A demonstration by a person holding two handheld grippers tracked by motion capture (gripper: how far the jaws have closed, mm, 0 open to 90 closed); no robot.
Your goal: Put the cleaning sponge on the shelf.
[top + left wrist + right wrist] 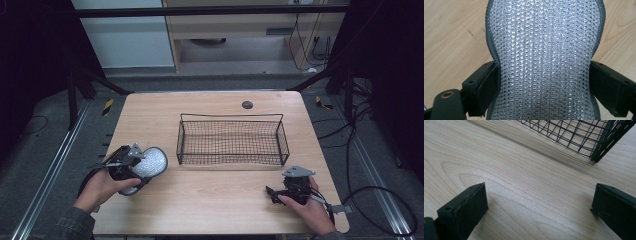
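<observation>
Nearby, the wire basket (232, 139) sits beside the left gripper (136, 162) clamped on a silver mesh pad (150, 162); right gripper (272, 192) gapes empty.

silver mesh pad (544, 60): top, bottom cut off | wire basket (574, 135): mostly cropped

Black wire basket (232, 140) mid-table, light wooden table (210, 195), small dark round cap (247, 104) near far edge
</observation>
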